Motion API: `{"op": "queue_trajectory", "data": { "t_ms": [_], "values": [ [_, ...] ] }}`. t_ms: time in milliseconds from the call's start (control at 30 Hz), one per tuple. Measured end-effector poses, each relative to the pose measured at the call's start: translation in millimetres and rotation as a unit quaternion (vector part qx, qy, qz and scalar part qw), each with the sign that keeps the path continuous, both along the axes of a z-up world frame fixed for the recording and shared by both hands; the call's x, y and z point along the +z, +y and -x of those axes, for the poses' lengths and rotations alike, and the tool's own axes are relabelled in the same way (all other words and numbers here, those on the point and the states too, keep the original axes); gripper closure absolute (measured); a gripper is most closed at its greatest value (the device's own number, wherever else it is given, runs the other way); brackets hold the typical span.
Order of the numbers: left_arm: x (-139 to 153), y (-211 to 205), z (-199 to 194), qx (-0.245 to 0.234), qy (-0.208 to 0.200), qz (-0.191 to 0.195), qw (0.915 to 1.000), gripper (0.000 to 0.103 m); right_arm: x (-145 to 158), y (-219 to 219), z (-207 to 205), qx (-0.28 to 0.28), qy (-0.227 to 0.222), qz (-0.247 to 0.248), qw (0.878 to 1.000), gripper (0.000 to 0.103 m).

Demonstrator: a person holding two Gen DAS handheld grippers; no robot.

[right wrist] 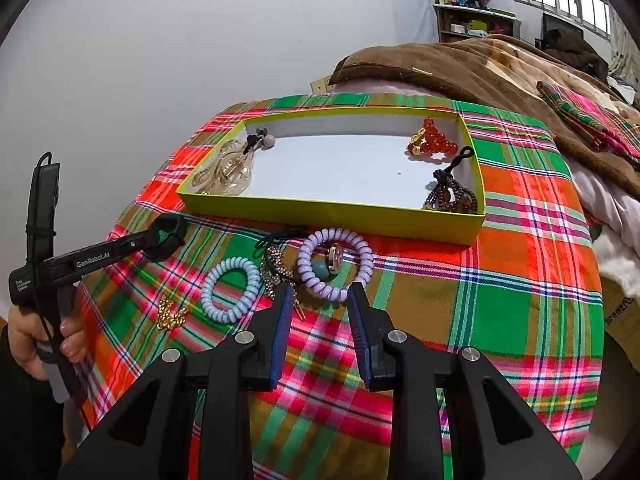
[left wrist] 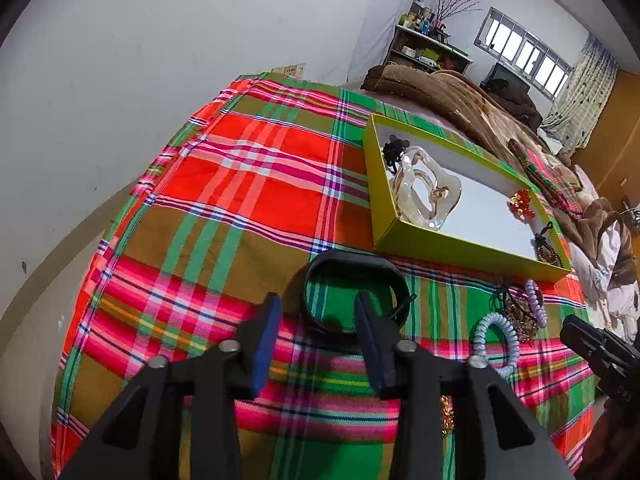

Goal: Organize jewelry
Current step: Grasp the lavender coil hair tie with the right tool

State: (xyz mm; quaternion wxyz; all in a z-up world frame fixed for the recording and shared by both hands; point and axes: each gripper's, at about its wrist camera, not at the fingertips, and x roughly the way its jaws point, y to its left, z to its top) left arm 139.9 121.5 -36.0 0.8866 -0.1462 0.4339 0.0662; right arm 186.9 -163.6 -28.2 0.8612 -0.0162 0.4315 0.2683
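A yellow-green tray (right wrist: 332, 210) (left wrist: 452, 246) lies on the plaid cloth. It holds a clear hair claw (right wrist: 224, 170) (left wrist: 424, 192), red beads (right wrist: 434, 142) (left wrist: 520, 202) and a dark beaded tassel (right wrist: 450, 196) (left wrist: 550, 250). In front of it lie a lilac coil band (right wrist: 336, 264) (left wrist: 536, 308), a pale blue coil band (right wrist: 230, 290) (left wrist: 496, 340), a rhinestone piece (right wrist: 276, 268) and a gold chain (right wrist: 172, 314) (left wrist: 446, 416). My left gripper (left wrist: 318, 304) is open around the near side of a black bangle (left wrist: 356, 292). My right gripper (right wrist: 320, 300) is open, just short of the lilac band.
The plaid cloth (right wrist: 520, 280) covers the surface, which drops off at the left near a white wall (left wrist: 120, 80). A brown blanket (right wrist: 480, 68) is heaped behind the tray. The left gripper's body and the hand holding it (right wrist: 52, 280) show at the right wrist view's left.
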Motion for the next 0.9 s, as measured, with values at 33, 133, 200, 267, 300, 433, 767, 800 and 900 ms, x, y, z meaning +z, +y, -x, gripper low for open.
{"op": "queue_trajectory", "data": {
  "t_ms": [33,133,200,267,300,433,767,800,900],
  "values": [
    [-1.2,-1.6,-2.2,-0.001,0.003,-0.005,1.0,0.081,-0.1,0.7,-1.0,0.001,-0.001,0.001,1.0,0.074],
    [-1.2,-7.7,-5.2,-0.004,0.002,-0.029,0.9996,0.09,0.1,3.9,-3.2,0.008,-0.007,0.007,1.0,0.074],
    [-1.3,-9.4,-5.6,-0.006,-0.001,-0.034,0.9994,0.093,-0.2,7.9,-5.1,0.017,-0.012,0.012,1.0,0.074],
    [-0.8,-8.1,-5.5,-0.006,-0.004,-0.034,0.9994,0.095,-0.9,12.1,-5.4,0.029,-0.015,0.016,0.999,0.074],
    [-0.4,-7.4,-4.7,-0.008,-0.006,-0.033,0.9994,0.096,-1.5,14.7,-6.0,0.036,-0.016,0.018,0.999,0.074],
    [2.8,-6.1,-0.4,-0.016,-0.015,-0.031,0.9993,0.096,-8.6,26.3,-10.4,0.065,-0.014,0.037,0.997,0.074],
    [2.1,-2.7,3.9,-0.025,-0.017,-0.019,0.9994,0.096,-17.9,37.5,-16.6,0.12,-0.006,0.066,0.991,0.081],
    [2.3,-3.3,3.8,-0.025,-0.017,-0.019,0.9994,0.096,-18.5,37.3,-15.3,0.131,0.0,0.064,0.989,0.081],
    [2.8,-4.6,5.3,-0.03,-0.019,-0.017,0.9992,0.096,-20.6,37.2,-11.3,0.145,0.005,0.07,0.987,0.081]
  ]
}}
